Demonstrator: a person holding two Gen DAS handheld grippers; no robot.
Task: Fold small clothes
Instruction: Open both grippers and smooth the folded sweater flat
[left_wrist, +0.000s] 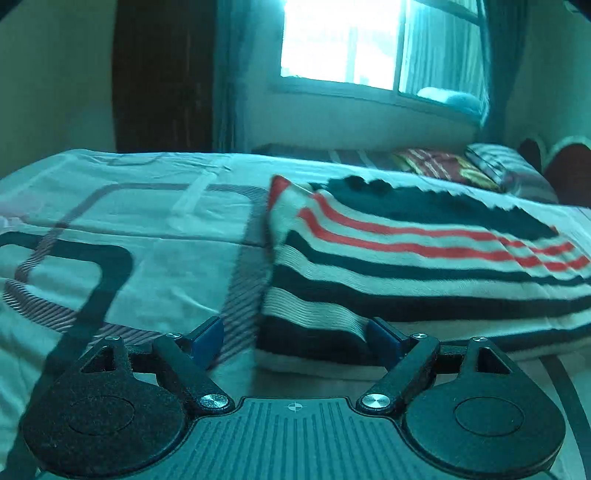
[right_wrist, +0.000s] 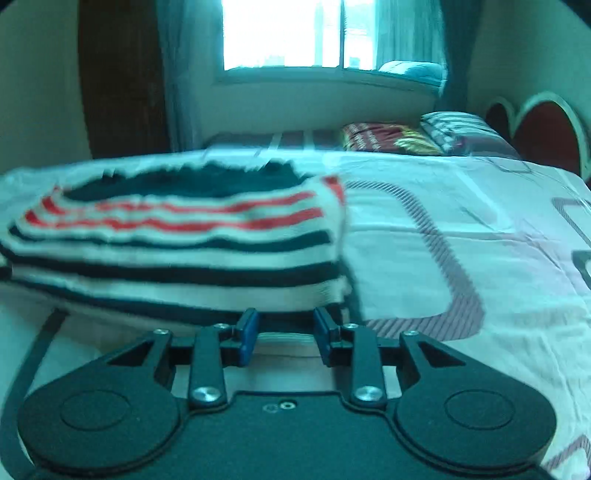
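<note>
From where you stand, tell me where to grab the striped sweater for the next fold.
Take the striped sweater by its two near corners, coming in low from the near bed edge. It lies flat on the bedsheet, hem facing both open claws: left claw at the left corner, right claw near the right.

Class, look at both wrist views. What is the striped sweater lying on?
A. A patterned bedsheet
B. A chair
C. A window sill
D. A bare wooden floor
A: the striped sweater lies spread on the pale patterned bedsheet, seen beside it in both views.
</note>
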